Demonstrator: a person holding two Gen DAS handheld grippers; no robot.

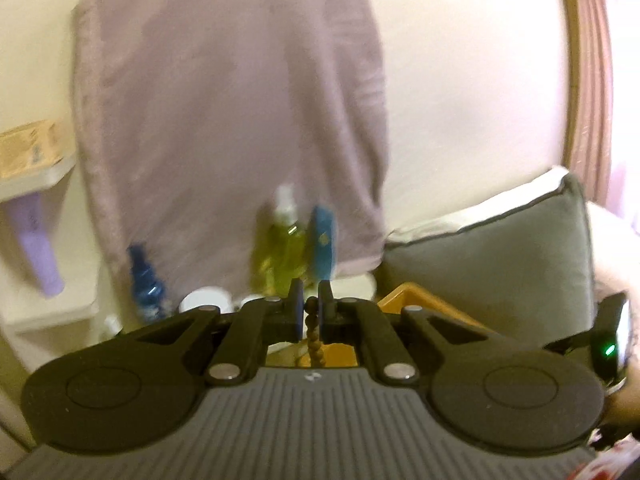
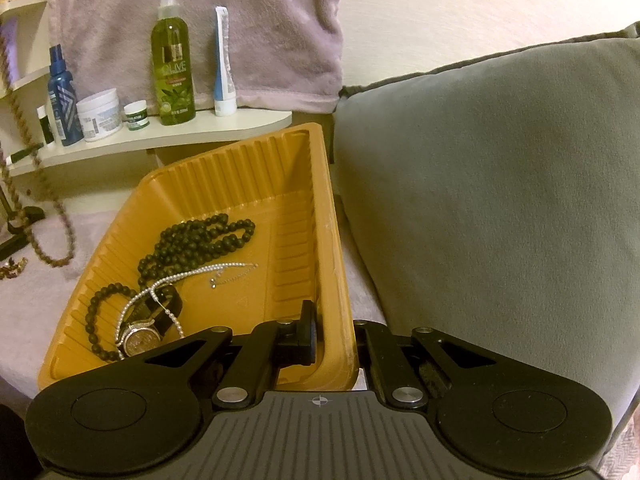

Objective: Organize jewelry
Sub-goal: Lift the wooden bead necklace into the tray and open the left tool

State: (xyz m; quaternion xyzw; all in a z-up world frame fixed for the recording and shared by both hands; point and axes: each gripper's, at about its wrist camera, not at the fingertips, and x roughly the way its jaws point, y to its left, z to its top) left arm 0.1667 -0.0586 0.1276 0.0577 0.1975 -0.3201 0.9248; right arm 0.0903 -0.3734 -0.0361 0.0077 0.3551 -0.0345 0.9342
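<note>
My left gripper (image 1: 311,312) is shut on a brown bead necklace (image 1: 314,334) that hangs down between its pads. The same necklace shows at the left edge of the right wrist view (image 2: 60,236), hanging from above with its loop low over the pale cloth. My right gripper (image 2: 336,340) is shut on the near right wall of an orange plastic tray (image 2: 296,168). In the tray lie a black bead necklace (image 2: 196,240), a pearl strand (image 2: 176,280), a thin silver chain (image 2: 232,276) and a wristwatch (image 2: 140,336).
A grey cushion (image 2: 500,200) stands right of the tray. A white shelf (image 2: 160,136) behind holds a green olive bottle (image 2: 173,64), a blue spray bottle (image 2: 62,96), a white jar (image 2: 99,114) and a tube (image 2: 223,64). A mauve towel (image 2: 248,20) hangs behind. A small gold piece (image 2: 12,268) lies far left.
</note>
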